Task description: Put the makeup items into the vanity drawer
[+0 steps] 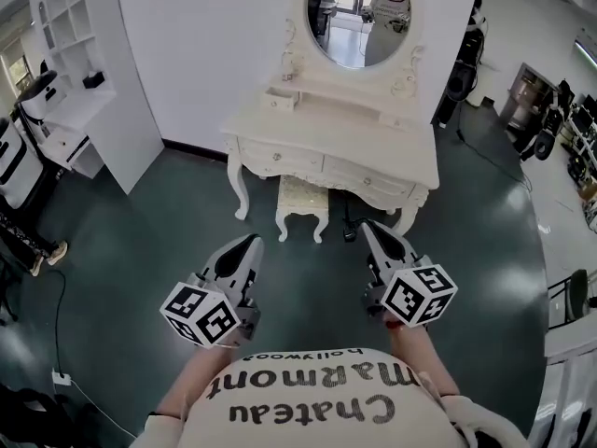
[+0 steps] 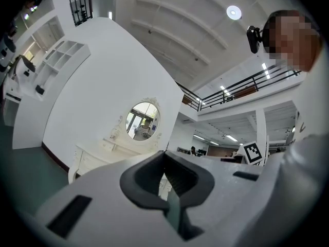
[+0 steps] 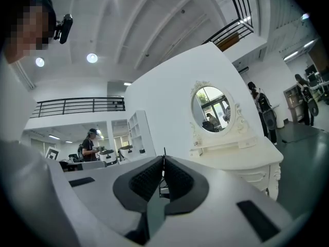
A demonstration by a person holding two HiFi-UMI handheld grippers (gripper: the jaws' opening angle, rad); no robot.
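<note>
We hold the left hand-held gripper low in front of us, its jaws pressed together with nothing between them; the right hand-held gripper sits level with it on the other side, jaws likewise together and empty (each gripper's own view shows the dark pads meeting at the tip). Both point toward the white vanity, which stands well apart from us across the dark green floor; neither gripper touches anything. The vanity drawer sits in the vanity's front just under the worktop, on the left, and it is shut; a second drawer beside it is shut too. An oval mirror rises at the back of the worktop; a small box rests on the raised ledge at its left; a white stool stands between the vanity's front legs. The makeup items are too small for us to make out at this range.
</note>
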